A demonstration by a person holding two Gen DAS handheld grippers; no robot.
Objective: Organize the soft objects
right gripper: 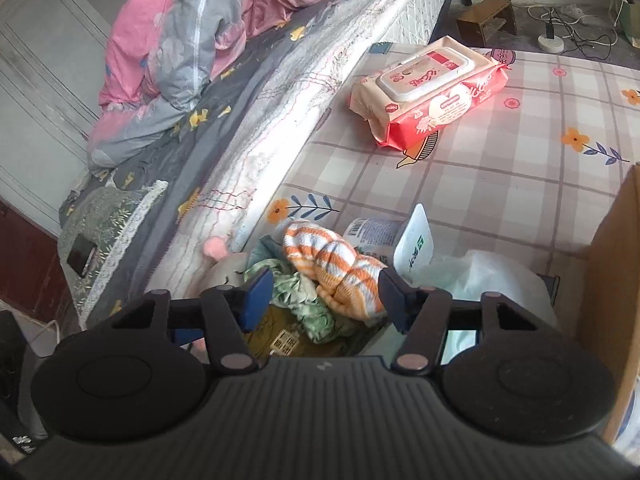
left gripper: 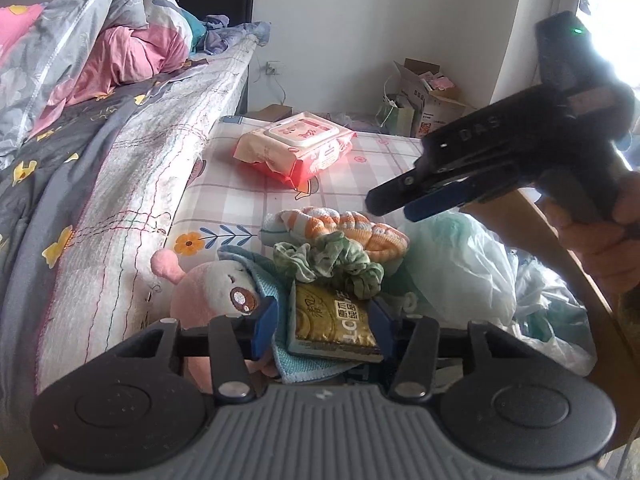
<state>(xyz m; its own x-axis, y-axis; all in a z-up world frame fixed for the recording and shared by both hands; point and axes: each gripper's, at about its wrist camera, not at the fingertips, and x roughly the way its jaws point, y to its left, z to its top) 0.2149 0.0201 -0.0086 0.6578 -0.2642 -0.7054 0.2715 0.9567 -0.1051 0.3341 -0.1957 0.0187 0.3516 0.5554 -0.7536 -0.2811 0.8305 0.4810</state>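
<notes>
The left gripper has its fingers closed on a gold packet to lift it off the soft pile near the bed; the right gripper hovers wide open, empty, over the striped sock and green scrunchie.

**Black grippers, blue pads**

Left gripper: grey ribbed body, 2 round black discs, black linkage arms with silver rivets, blue finger pads. Right gripper has embossed "DAS" lettering and a green light; the hand is bare-skinned.
</notes>
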